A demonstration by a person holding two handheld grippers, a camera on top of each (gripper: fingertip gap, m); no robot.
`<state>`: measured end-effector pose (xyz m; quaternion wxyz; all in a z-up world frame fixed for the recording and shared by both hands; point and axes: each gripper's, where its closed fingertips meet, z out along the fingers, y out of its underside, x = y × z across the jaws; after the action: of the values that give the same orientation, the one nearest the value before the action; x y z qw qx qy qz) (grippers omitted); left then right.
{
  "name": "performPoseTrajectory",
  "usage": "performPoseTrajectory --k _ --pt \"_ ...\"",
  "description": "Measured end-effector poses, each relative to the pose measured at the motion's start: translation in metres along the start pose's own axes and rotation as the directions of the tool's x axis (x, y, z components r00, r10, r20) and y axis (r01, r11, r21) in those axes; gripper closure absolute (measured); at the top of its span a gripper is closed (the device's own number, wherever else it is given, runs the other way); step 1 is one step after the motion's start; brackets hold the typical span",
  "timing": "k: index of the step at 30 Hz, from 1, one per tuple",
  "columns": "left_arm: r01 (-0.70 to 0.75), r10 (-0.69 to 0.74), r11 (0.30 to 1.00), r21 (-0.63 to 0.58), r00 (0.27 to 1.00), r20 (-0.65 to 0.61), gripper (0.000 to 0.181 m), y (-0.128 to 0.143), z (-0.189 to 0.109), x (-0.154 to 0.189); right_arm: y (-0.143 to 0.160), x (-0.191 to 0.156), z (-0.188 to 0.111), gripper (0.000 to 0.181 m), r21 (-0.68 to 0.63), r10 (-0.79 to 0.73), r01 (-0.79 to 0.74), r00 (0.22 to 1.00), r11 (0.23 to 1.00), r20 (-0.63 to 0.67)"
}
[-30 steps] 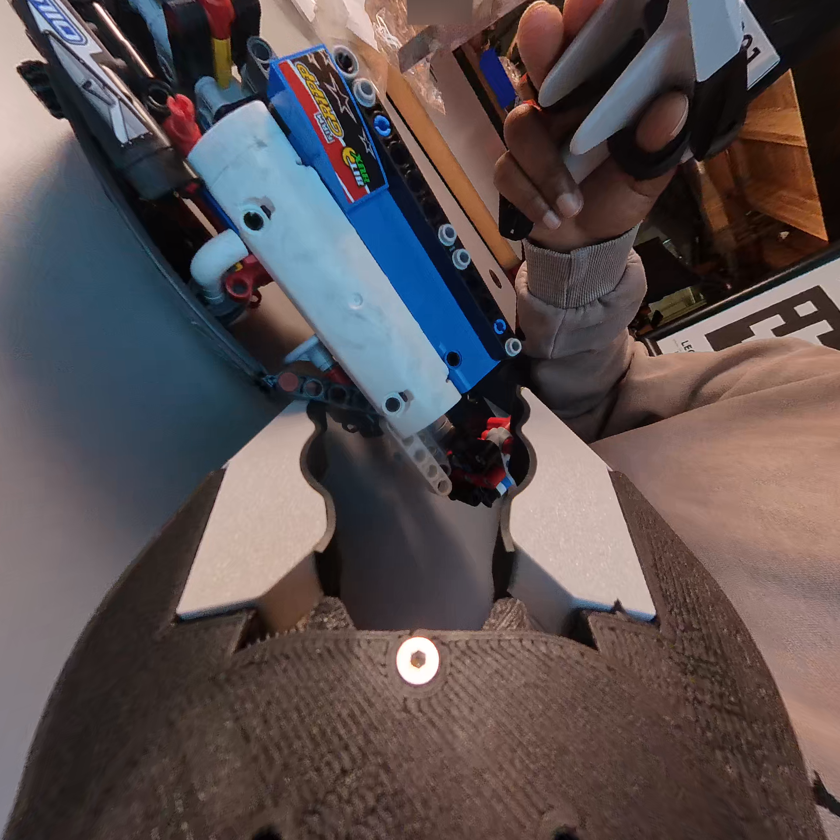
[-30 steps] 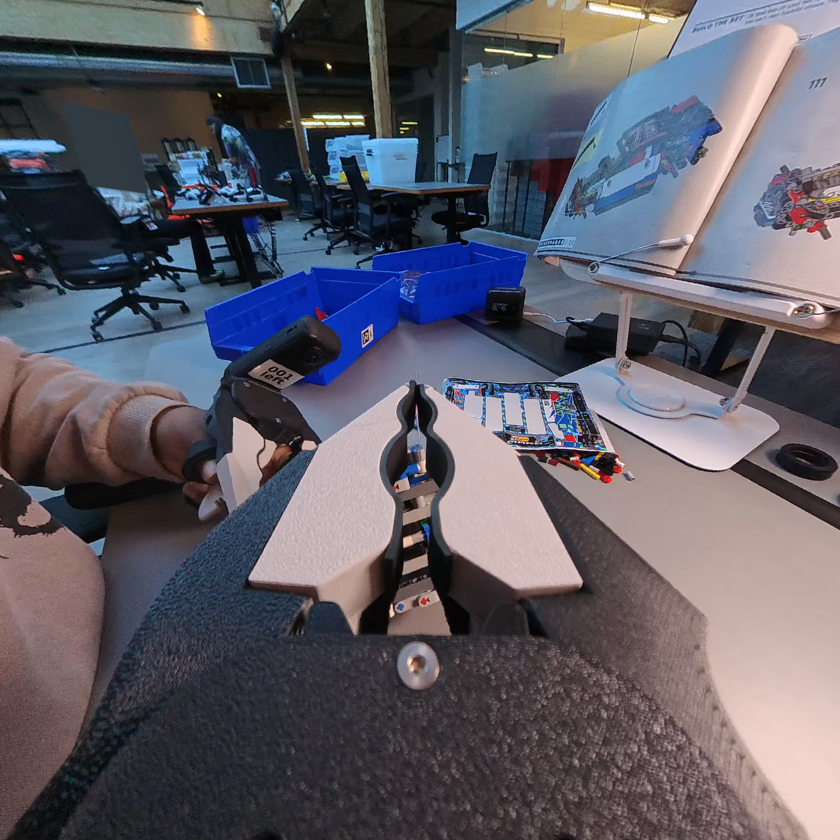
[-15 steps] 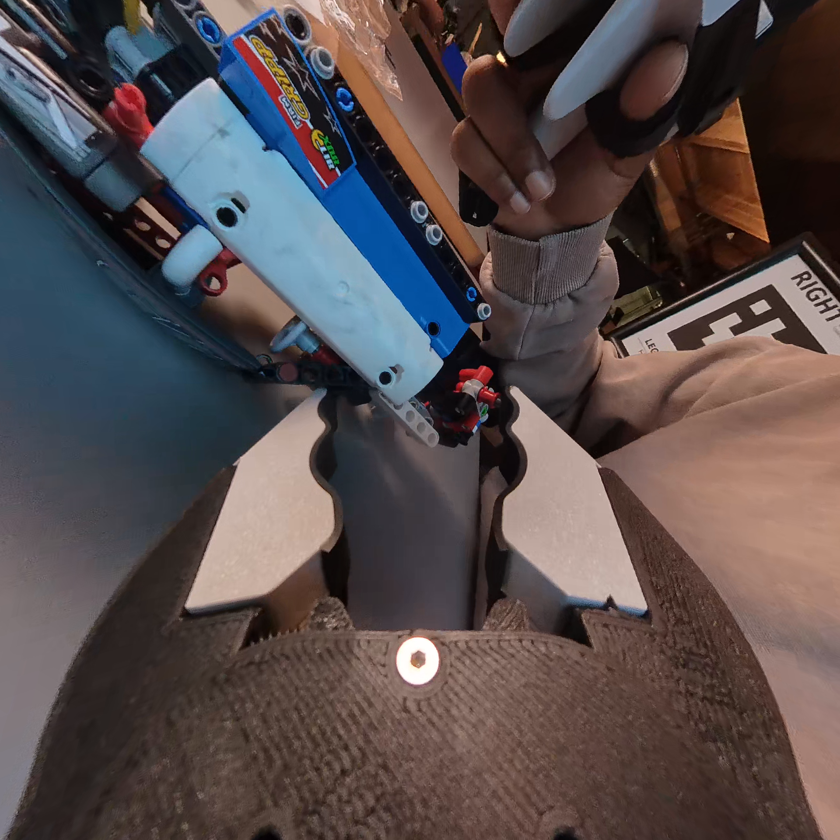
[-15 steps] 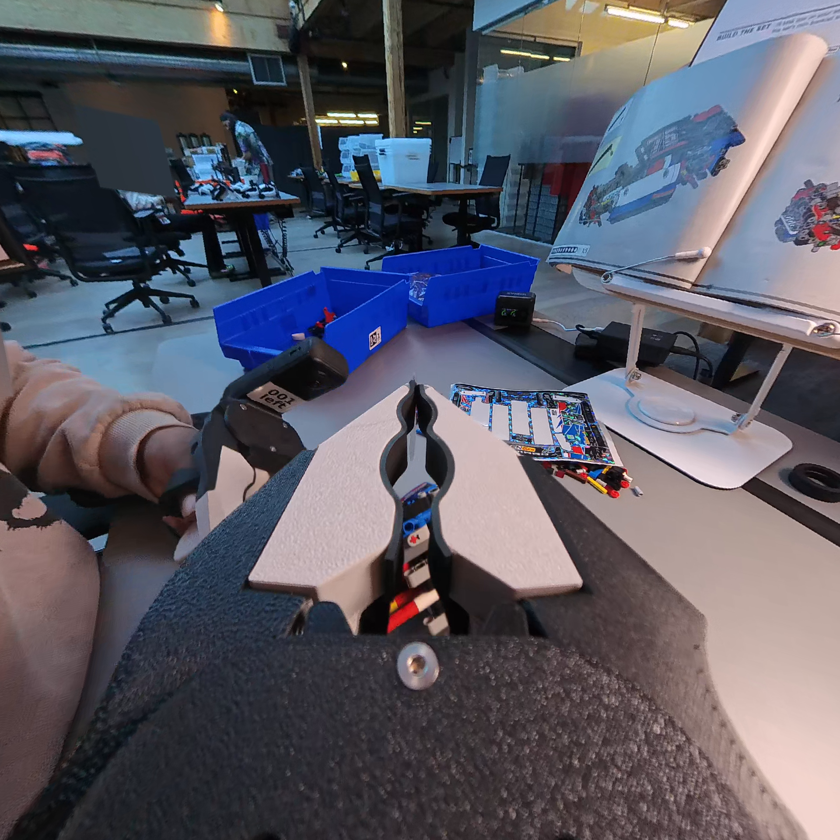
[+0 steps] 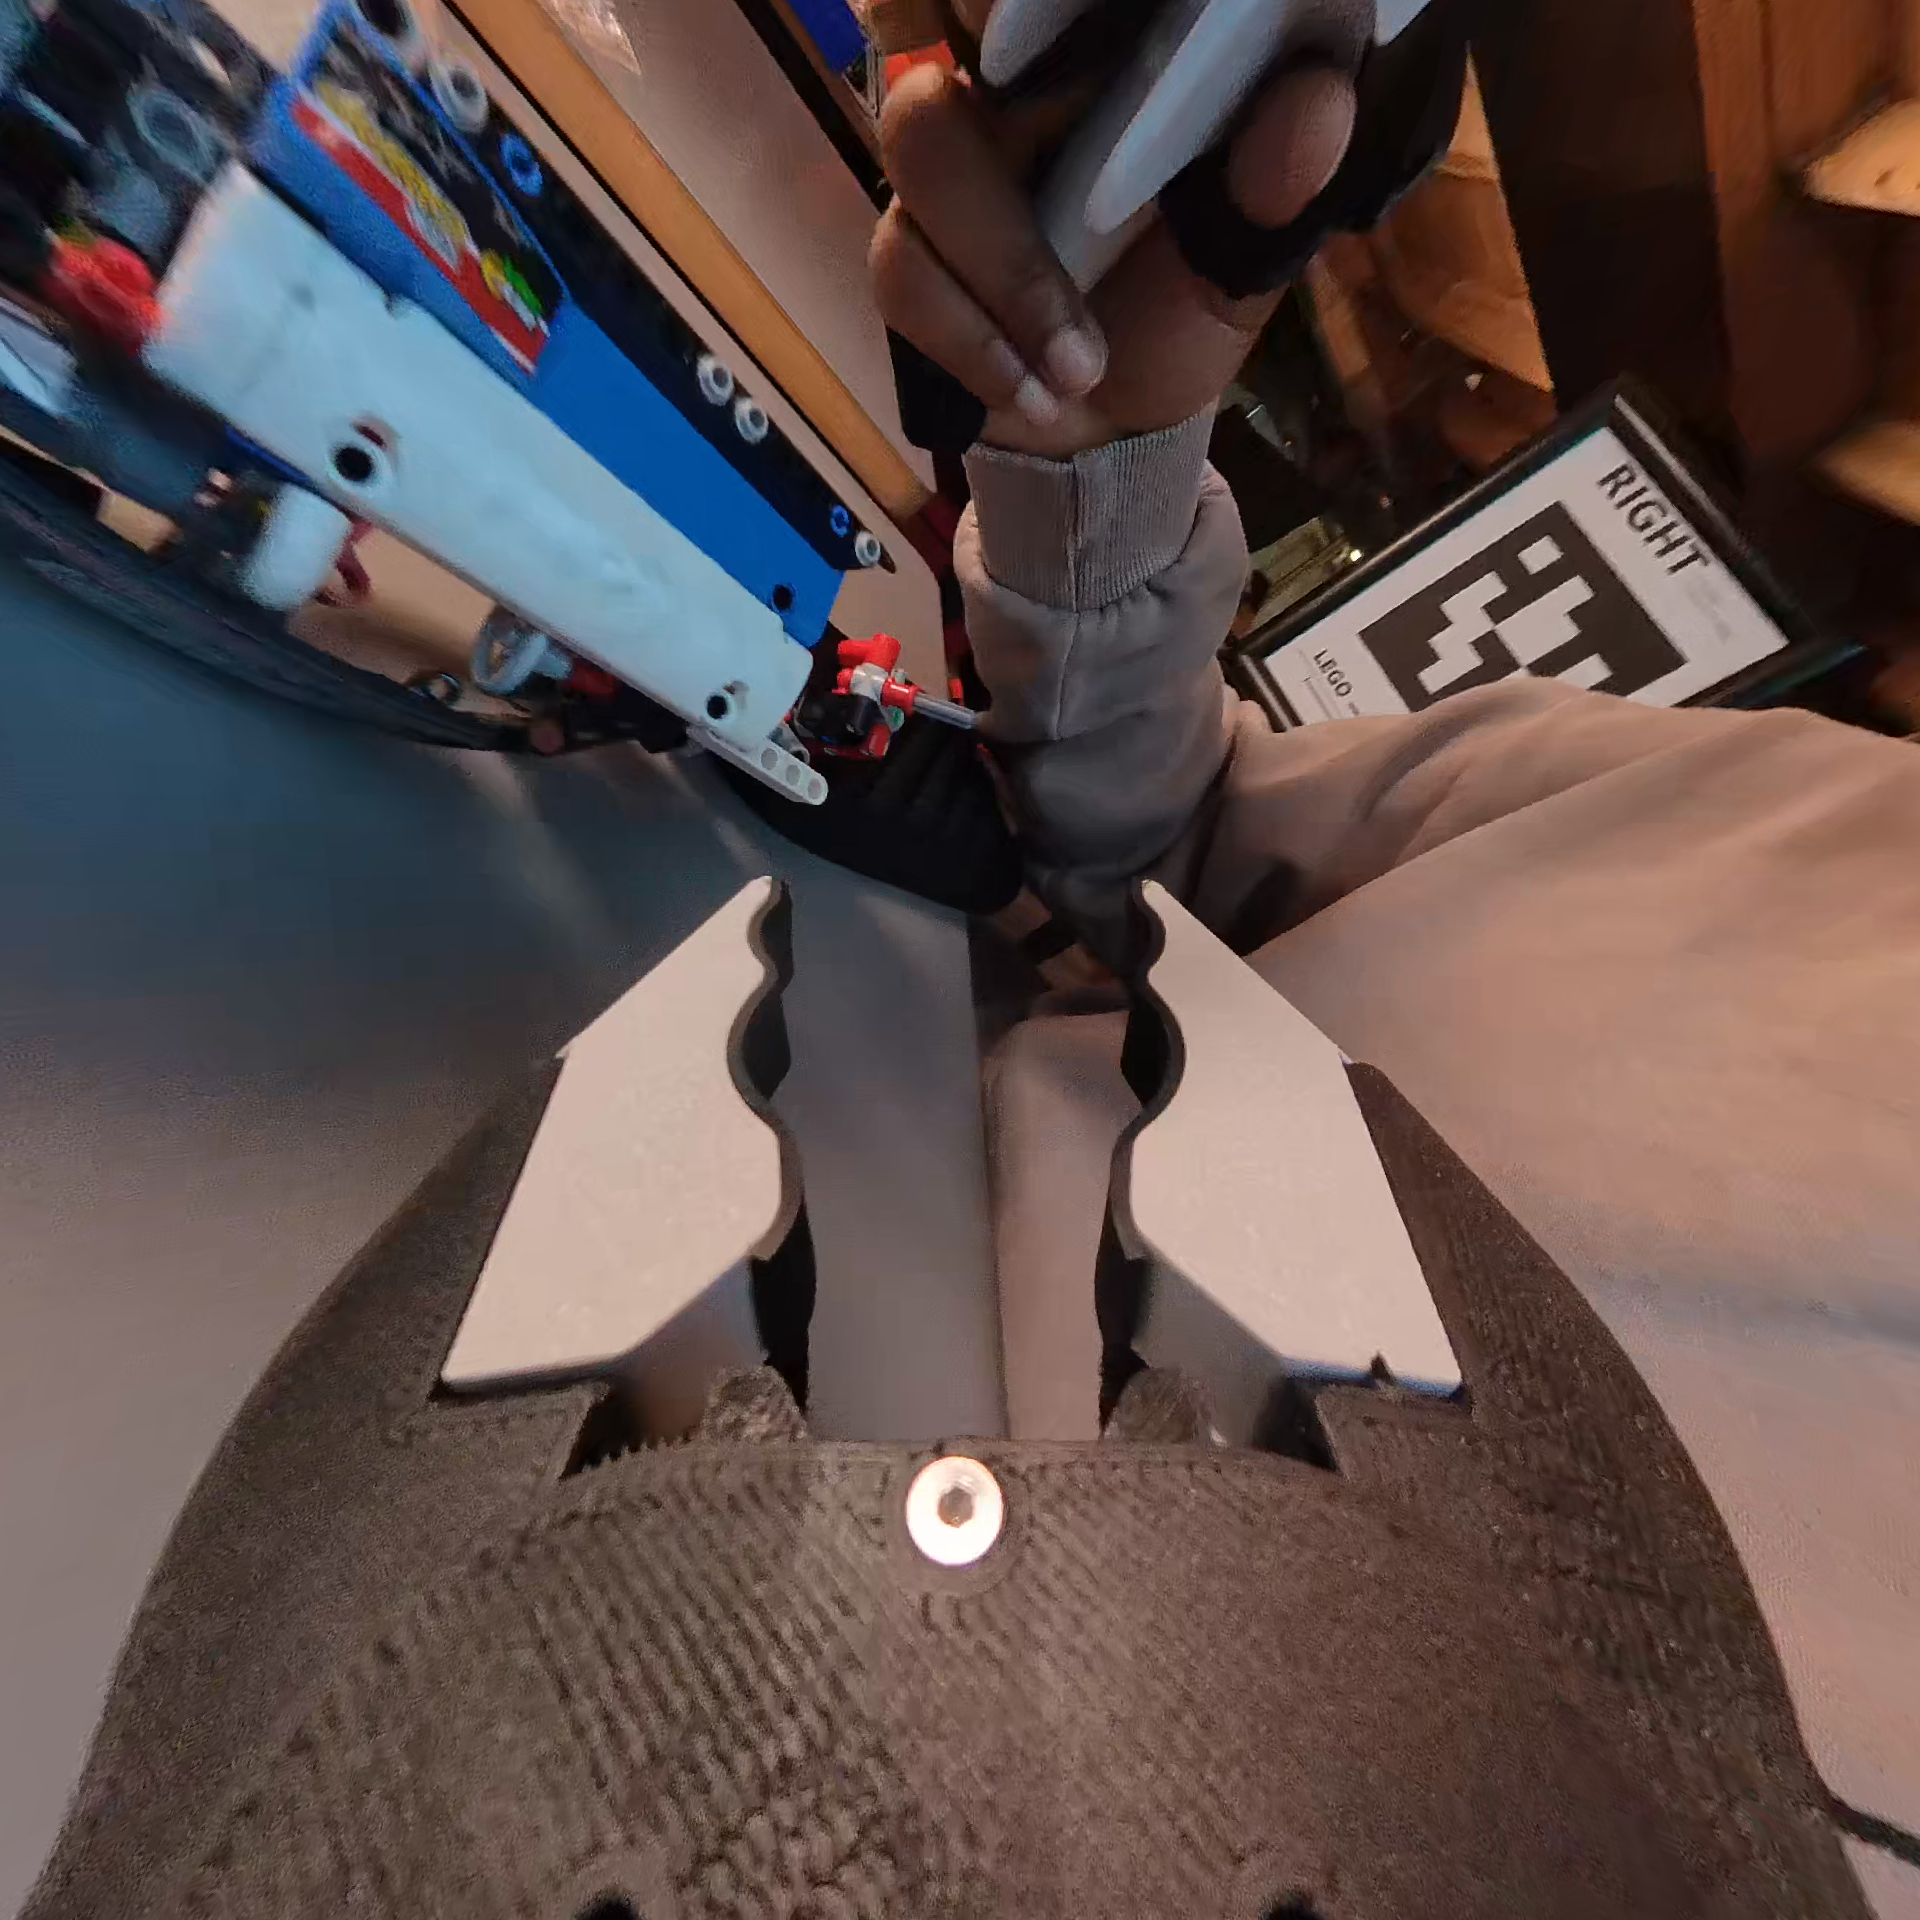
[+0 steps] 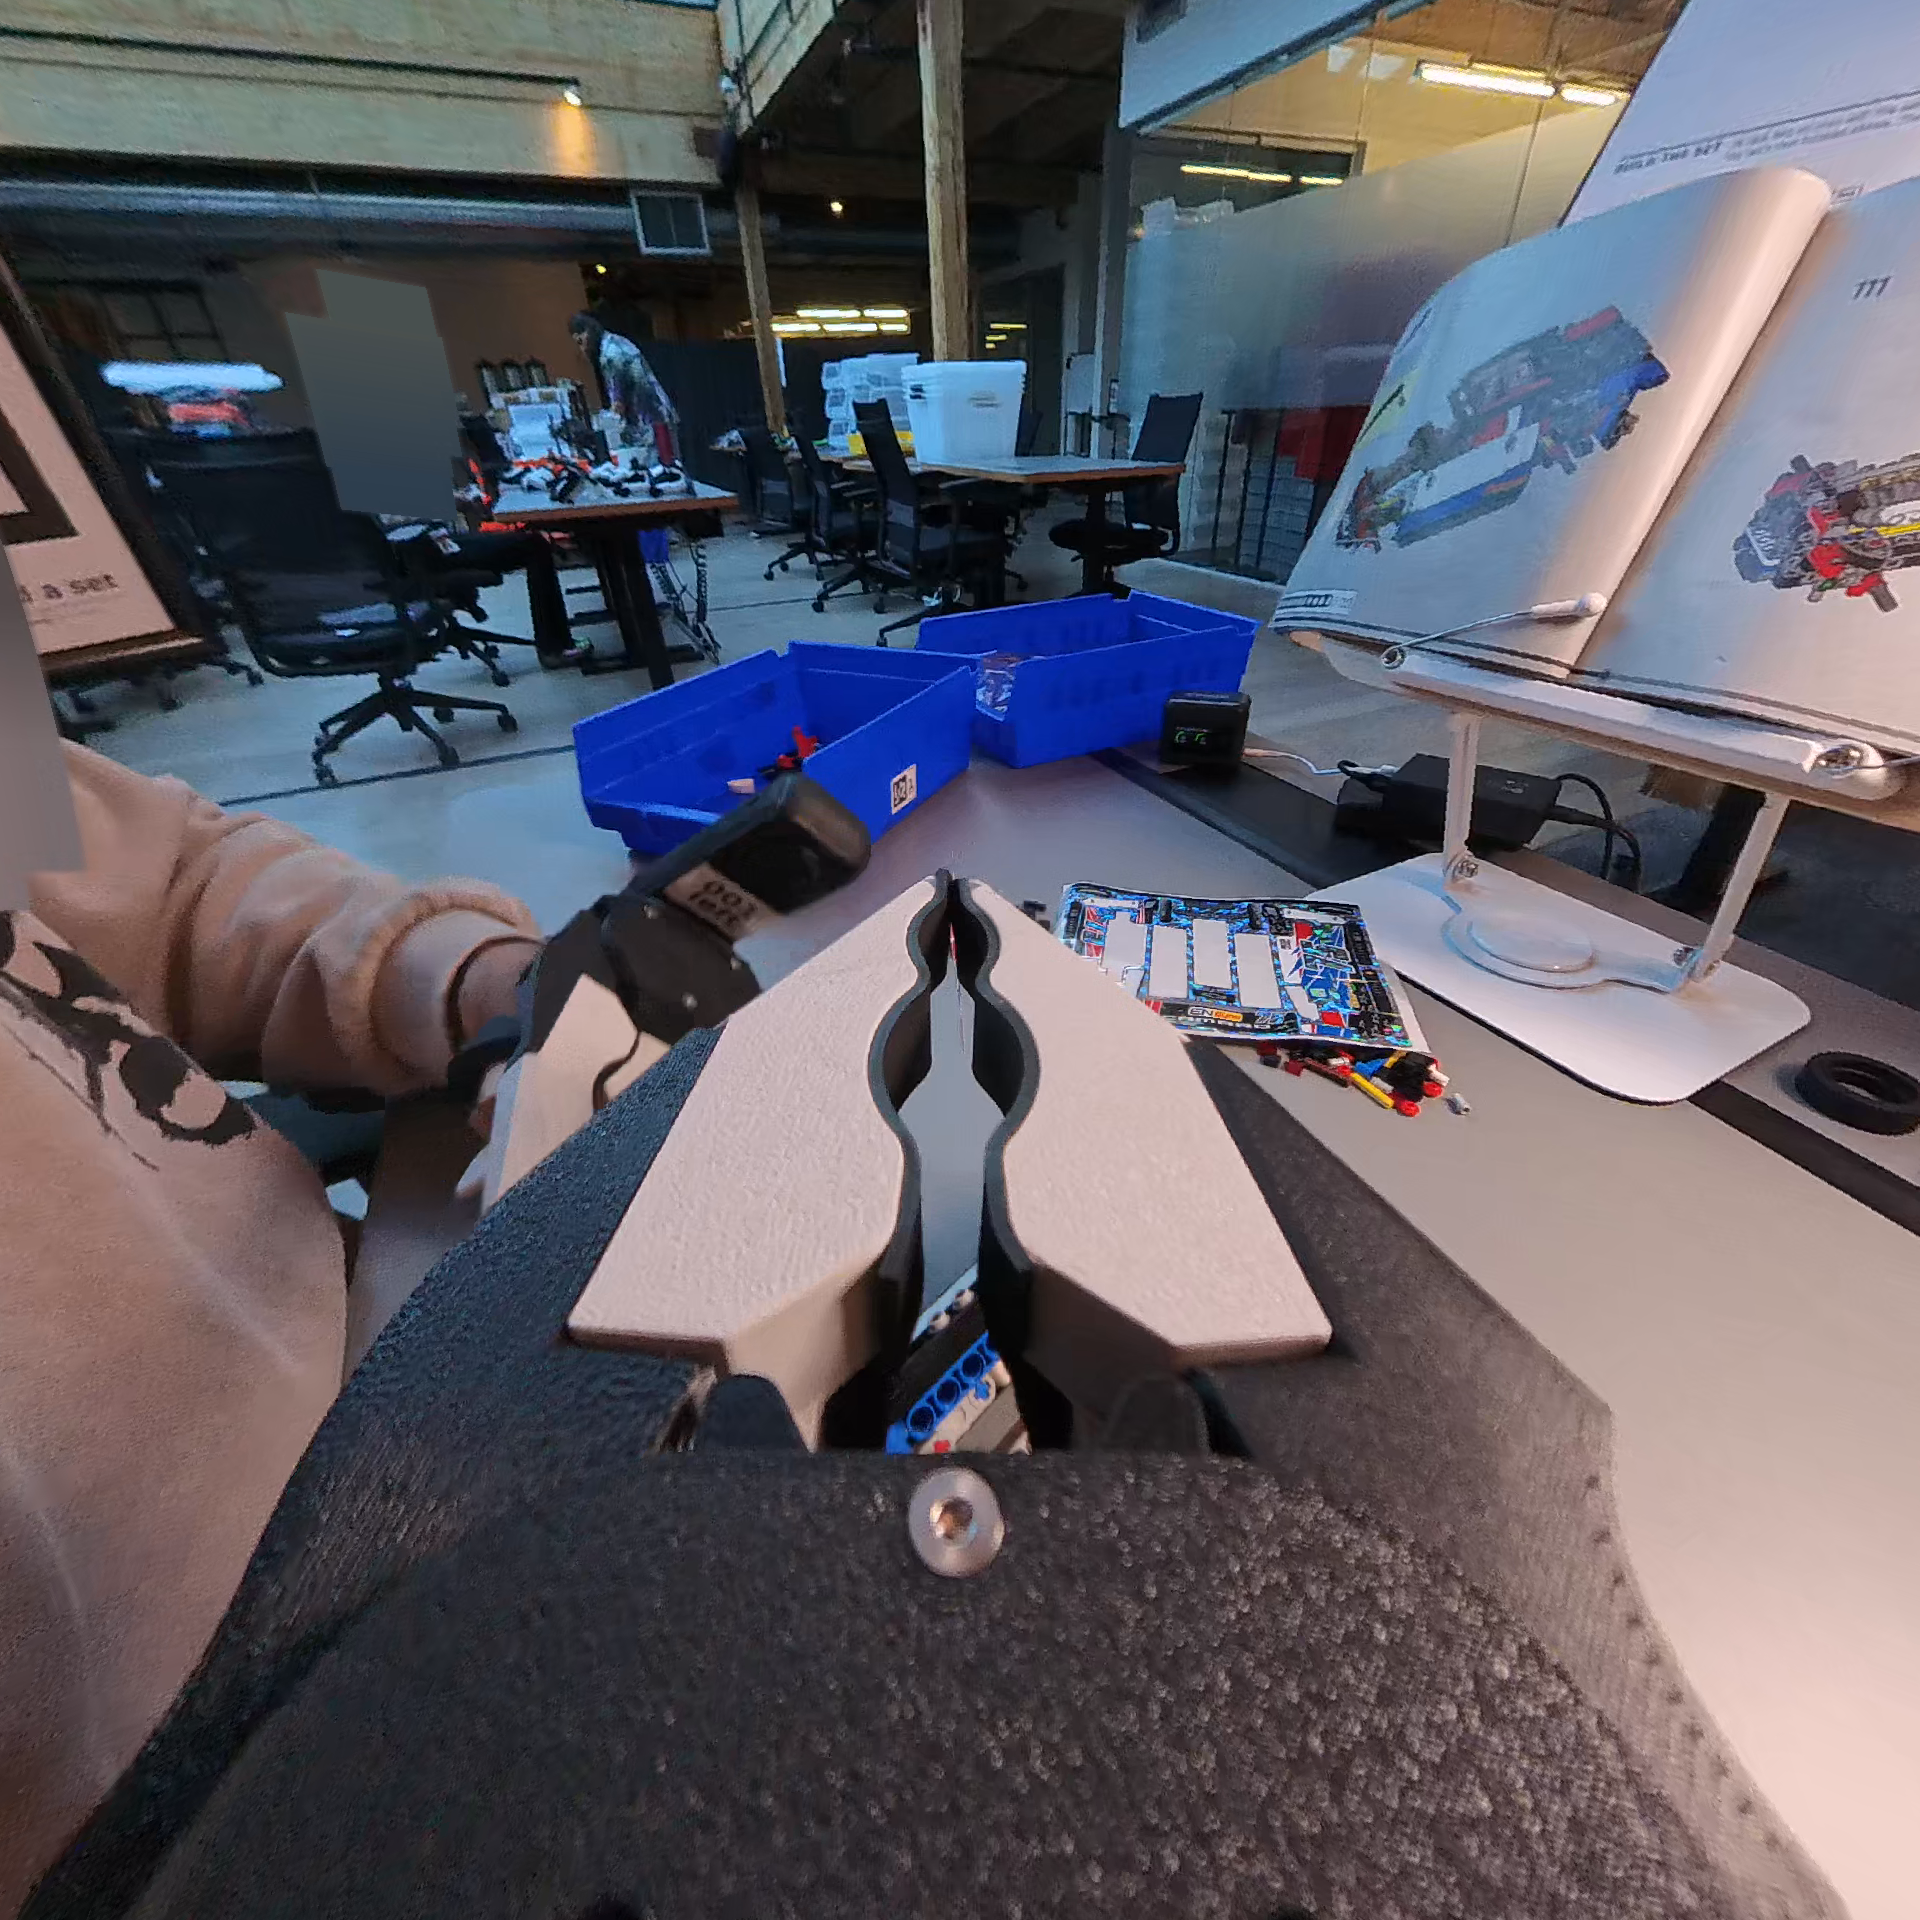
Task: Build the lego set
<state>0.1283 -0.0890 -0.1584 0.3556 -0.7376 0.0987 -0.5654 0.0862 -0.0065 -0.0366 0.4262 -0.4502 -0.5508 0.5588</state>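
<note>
Grey matte desk, smooth and bare in the foreground.

Left wrist view:
- Left gripper, grey plates on black textured body; jaws spread wide, holding nothing, over desk near its front edge.
- Blue, white and black lego vehicle model with sticker panel, lying on desk ahead and left of the fingers, apart from them; partly blurred.
- Small red and black lego cluster at model's near end.
- Person's hand in beige ribbed sleeve, gripping handle of the other tool above.
- Framed black-and-white marker sign beyond desk edge.

Right wrist view:
- Right gripper, same make; fingertips together, nothing seen between them; lego model visible below through rear gap.
- Left gripper also seen at left, held by sleeved hand.
- Multicoloured sticker sheet flat mid-desk; heap of small loose lego pieces just beside its near corner.
- Two blue plastic bins toward far edge.
- Open instruction booklet on white metal stand, right side.
- Black rubber tyre at right edge.
- Office chairs and tables beyond.
</note>
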Motion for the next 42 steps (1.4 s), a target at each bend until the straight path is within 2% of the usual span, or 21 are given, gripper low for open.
performPoseTrajectory --k 2,4,7,10,14,19,20,23,25,28,32,34,37,40,42 --pt "-0.058 0.057 0.998 0.021 0.998 0.033 0.126 -0.01 -0.02 -0.001 0.001 -0.01 -0.005 0.181 -0.006 -0.036 0.037 0.999 0.999 0.031" --pt "-0.044 0.043 0.997 0.071 0.999 0.015 0.128 -0.024 -0.034 -0.004 0.002 -0.019 -0.008 0.181 -0.006 -0.074 0.075 0.996 0.997 0.053" --pt "-0.041 0.037 0.997 0.069 0.997 0.068 0.128 -0.031 -0.043 -0.032 0.004 -0.024 -0.008 0.181 -0.019 -0.101 0.102 0.993 0.995 0.054" --pt "-0.049 0.045 0.999 0.018 0.983 0.176 0.124 -0.028 -0.043 -0.061 0.003 -0.025 -0.01 0.181 -0.012 -0.107 0.108 0.993 0.994 0.041" --pt "-0.062 0.06 0.998 0.005 0.988 0.144 0.131 -0.026 -0.035 -0.055 0.01 -0.017 -0.018 0.181 -0.016 -0.079 0.079 0.997 0.997 0.01" --pt "-0.224 0.237 0.971 -0.083 0.941 0.243 0.129 -0.019 -0.04 -0.064 0.019 -0.002 -0.031 0.181 -0.006 -0.047 0.046 0.997 0.999 -0.053" --pt "-0.207 0.221 0.975 -0.081 0.941 0.256 0.128 -0.018 -0.04 -0.064 0.021 0.002 -0.035 0.181 -0.005 -0.043 0.043 0.996 0.999 -0.073" --pt "0.013 -0.022 0.999 0.042 0.975 0.22 0.115 -0.024 -0.031 -0.054 0.027 0.015 -0.044 0.181 0.003 -0.026 0.027 0.99 1.0 -0.137" --pt "0.107 -0.129 0.989 0.102 0.962 0.242 0.112 -0.024 -0.025 -0.057 0.03 0.022 -0.049 0.181 0.018 -0.01 0.013 0.986 1.0 -0.166" --pt "0.072 -0.117 0.987 0.141 0.932 0.344 0.121 -0.023 -0.021 -0.071 0.031 0.026 -0.054 0.181 0.048 0.012 -0.003 0.984 0.999 -0.18" --pt "0.056 -0.108 0.987 0.151 0.924 0.366 0.138 -0.03 -0.024 -0.075 0.03 0.027 -0.057 0.181 0.071 0.018 -0.006 0.985 0.997 -0.174" --pt "0.062 -0.116 0.985 0.159 0.928 0.353 0.156 -0.037 -0.033 -0.075 0.028 0.026 -0.058 0.181 0.082 0.017 -0.003 0.986 0.997 -0.167" --pt "0.093 -0.127 0.989 0.114 0.927 0.352 0.166 -0.045 -0.049 -0.081 0.025 0.024 -0.061 0.181 0.102 0.019 -0.003 0.988 0.995 -0.155" --pt "0.09 -0.118 0.992 0.089 0.907 0.404 0.162 -0.056 -0.06 -0.092 0.025 0.024 -0.063 0.181 0.119 0.027 -0.009 0.989 0.993 -0.149" --pt "0.098 -0.101 0.995 0.028 0.911 0.4 0.14 -0.057 -0.057 -0.092 0.025 0.025 -0.065 0.181 0.13 0.032 -0.013 0.989 0.991 -0.147"
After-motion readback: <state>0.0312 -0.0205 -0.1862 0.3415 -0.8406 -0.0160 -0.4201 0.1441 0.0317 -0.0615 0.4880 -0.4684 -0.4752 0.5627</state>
